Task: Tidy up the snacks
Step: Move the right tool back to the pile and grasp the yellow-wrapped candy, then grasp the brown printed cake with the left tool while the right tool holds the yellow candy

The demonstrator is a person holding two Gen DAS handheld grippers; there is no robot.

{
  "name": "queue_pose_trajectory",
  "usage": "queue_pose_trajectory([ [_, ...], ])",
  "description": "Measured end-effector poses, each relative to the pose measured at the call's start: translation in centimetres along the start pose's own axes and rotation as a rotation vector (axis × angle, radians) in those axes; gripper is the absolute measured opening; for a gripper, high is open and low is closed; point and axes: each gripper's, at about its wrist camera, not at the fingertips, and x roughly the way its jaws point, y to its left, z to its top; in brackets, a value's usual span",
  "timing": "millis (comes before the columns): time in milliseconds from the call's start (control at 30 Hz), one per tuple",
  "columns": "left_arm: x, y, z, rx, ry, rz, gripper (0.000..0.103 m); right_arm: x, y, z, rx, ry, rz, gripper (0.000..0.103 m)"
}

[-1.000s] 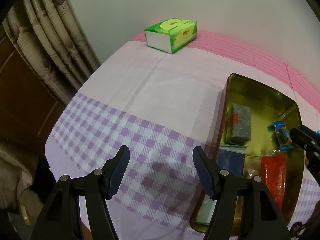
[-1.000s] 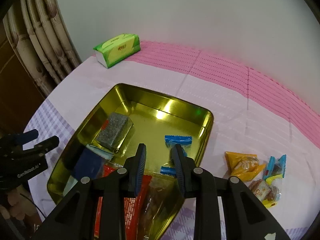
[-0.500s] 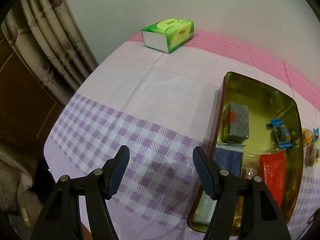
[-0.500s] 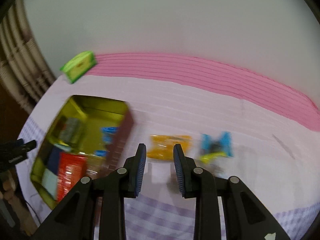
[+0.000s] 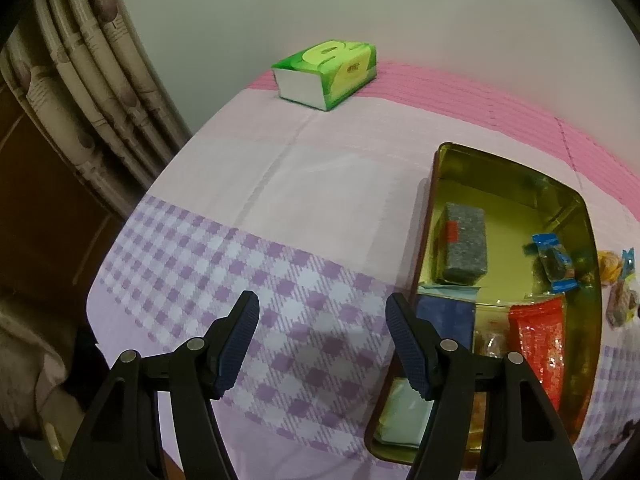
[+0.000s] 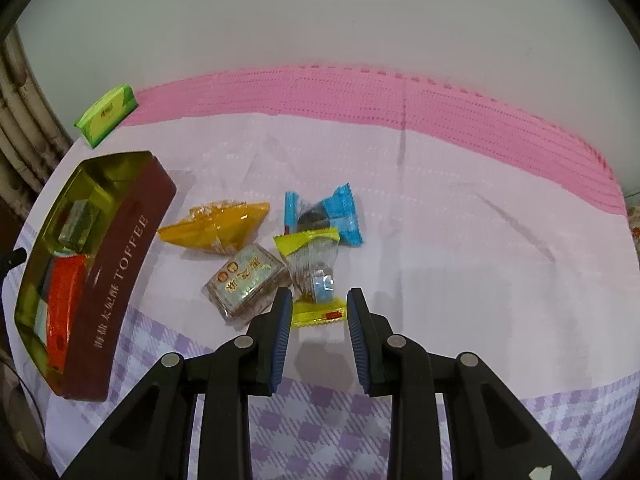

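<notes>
A gold toffee tin (image 5: pixel 434 184) with a dark red outer wall (image 6: pixel 120 272) lies open on the cloth. In it are a grey block (image 5: pixel 464 246), a blue-ended candy (image 5: pixel 554 260), a red pack (image 5: pixel 538 344) and a dark blue pack (image 5: pixel 446 320). Right of the tin lie loose snacks: an orange pack (image 6: pixel 220 230), a blue-wrapped biscuit (image 6: pixel 324 218), a yellow-ended clear pack (image 6: pixel 314 268) and a clear square pack (image 6: pixel 248 280). My right gripper (image 6: pixel 319 293) hovers over the yellow-ended pack, jaws drawn close, holding nothing. My left gripper (image 5: pixel 322 298) stands open and empty over the checked cloth, left of the tin.
A green tissue pack (image 5: pixel 326 74) sits at the far left of the table, by the wall. A curtain (image 5: pixel 80 92) hangs past the table's left edge. Pink and lilac cloth (image 6: pixel 460 220) stretches right of the loose snacks.
My right gripper has swung from over the tin to the loose snacks on its right and left the left wrist view. The left gripper has stayed put.
</notes>
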Motion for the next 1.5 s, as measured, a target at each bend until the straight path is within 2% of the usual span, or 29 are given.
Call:
queue_pose_trajectory([
  [100, -0.2, -0.3, 0.0, 0.014, -0.008, -0.012, 0.066, 0.6, -0.1, 0.0, -0.004, 0.001, 0.009, 0.032],
  [433, -2.7, -3.3, -0.6, 0.099, -0.098, -0.054, 0.067, 3.1, 0.1, 0.4, -0.032, 0.004, 0.01, 0.032],
  [500, -3.2, -4.2, -0.8, 0.122, -0.106, -0.067, 0.067, 3.1, 0.1, 0.3, -0.039, -0.021, 0.004, 0.031],
  [600, -4.2, -6.3, -1.2, 0.177, -0.116, -0.094, 0.067, 3.1, 0.1, 0.1, -0.045, -0.042, 0.008, 0.024],
  [733, -5.8, -10.3, -1.9, 0.252, -0.123, -0.171, 0.067, 2.5, -0.9, -0.8, -0.029, -0.068, -0.003, 0.023],
  [933, -7.0, -16.9, -2.4, 0.361, -0.132, -0.318, 0.067, 1.6, -4.2, -2.1, 0.034, -0.092, -0.048, 0.023],
  [1100, -6.8, -21.8, -2.6, 0.417, -0.135, -0.385, 0.067, 0.9, -7.2, -3.3, 0.069, -0.114, -0.119, 0.023],
  [1333, -4.7, -27.1, -2.9, 0.482, -0.055, -0.426, 0.066, 0.4, -9.6, -4.2, 0.101, -0.138, -0.136, 0.023],
  [1500, -3.6, -29.1, -2.7, 0.487, -0.016, -0.435, 0.059, 0.5, -9.8, -4.6, 0.114, -0.168, -0.124, 0.024],
])
